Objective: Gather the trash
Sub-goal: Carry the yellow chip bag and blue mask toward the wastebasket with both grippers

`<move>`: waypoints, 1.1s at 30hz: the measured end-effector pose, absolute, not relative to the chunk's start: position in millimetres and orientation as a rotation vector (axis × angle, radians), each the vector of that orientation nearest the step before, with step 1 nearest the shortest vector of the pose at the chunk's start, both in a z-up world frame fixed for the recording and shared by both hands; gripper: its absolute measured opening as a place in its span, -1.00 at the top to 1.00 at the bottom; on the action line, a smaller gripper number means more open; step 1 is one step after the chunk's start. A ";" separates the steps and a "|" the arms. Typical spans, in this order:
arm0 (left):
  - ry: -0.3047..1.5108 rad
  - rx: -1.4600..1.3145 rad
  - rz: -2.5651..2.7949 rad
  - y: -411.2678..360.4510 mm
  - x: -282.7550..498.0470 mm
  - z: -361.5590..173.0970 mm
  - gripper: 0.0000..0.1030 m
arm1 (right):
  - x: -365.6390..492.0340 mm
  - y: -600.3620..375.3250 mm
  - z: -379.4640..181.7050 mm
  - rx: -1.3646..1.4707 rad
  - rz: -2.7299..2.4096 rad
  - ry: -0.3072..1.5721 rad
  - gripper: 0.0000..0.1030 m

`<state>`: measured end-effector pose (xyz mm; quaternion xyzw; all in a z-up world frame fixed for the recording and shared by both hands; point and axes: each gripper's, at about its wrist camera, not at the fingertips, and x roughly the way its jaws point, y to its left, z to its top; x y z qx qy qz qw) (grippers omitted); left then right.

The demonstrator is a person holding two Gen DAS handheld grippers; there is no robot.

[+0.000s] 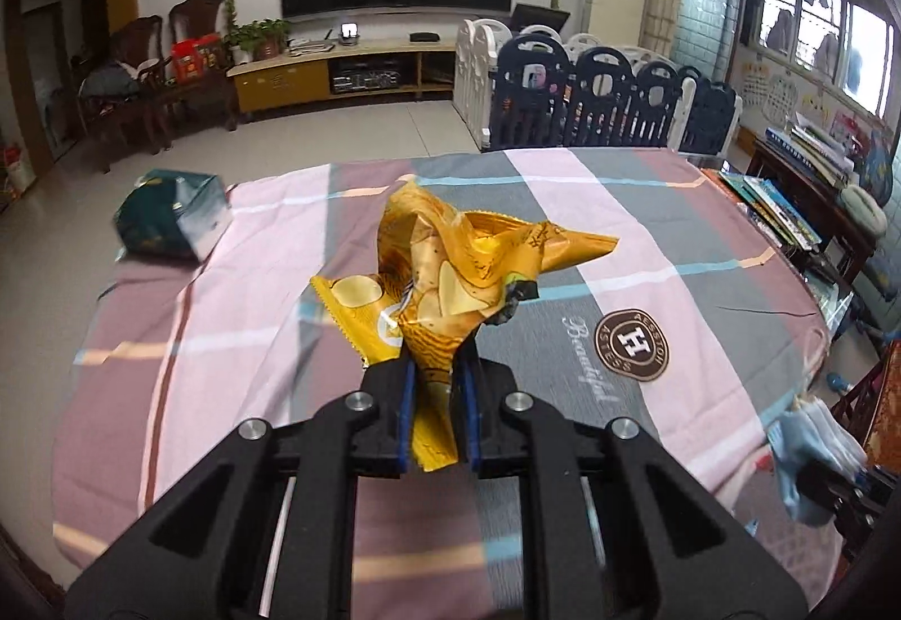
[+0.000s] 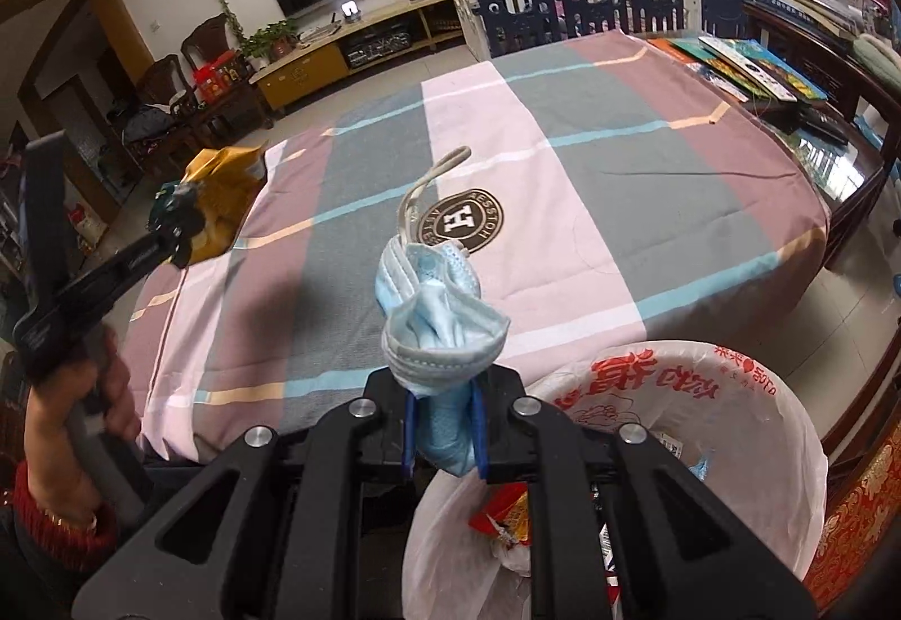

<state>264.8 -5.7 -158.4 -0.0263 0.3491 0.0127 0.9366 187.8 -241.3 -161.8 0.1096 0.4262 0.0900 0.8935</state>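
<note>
My left gripper (image 1: 436,378) is shut on a crumpled yellow snack wrapper (image 1: 450,265) and holds it above the table with the striped cloth (image 1: 647,203). The wrapper also shows in the right wrist view (image 2: 225,192), at the tip of the left gripper (image 2: 180,220). My right gripper (image 2: 445,417) is shut on a crumpled light-blue face mask (image 2: 436,310), its ear loop sticking up. It is just above the near edge of a trash bin lined with a white plastic bag (image 2: 704,395) holding wrappers. The mask also shows in the left wrist view (image 1: 811,456) at the right edge.
A dark green box (image 1: 169,220) lies at the table's left edge. Books (image 2: 749,68) are stacked at the far right of the table. A navy and white playpen fence (image 1: 591,96) stands behind the table. A wooden chair (image 2: 861,502) stands by the bin.
</note>
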 end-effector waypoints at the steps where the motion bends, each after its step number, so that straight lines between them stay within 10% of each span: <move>1: 0.705 -0.052 0.036 -3.1 254.9 -154.7 0.72 | 186.6 -240.1 -159.4 0.224 0.190 0.879 0.69; 33: 0.619 -0.034 0.032 -31.2 117.3 -120.9 0.72 | 125.2 -241.3 -110.9 0.152 0.199 0.809 0.69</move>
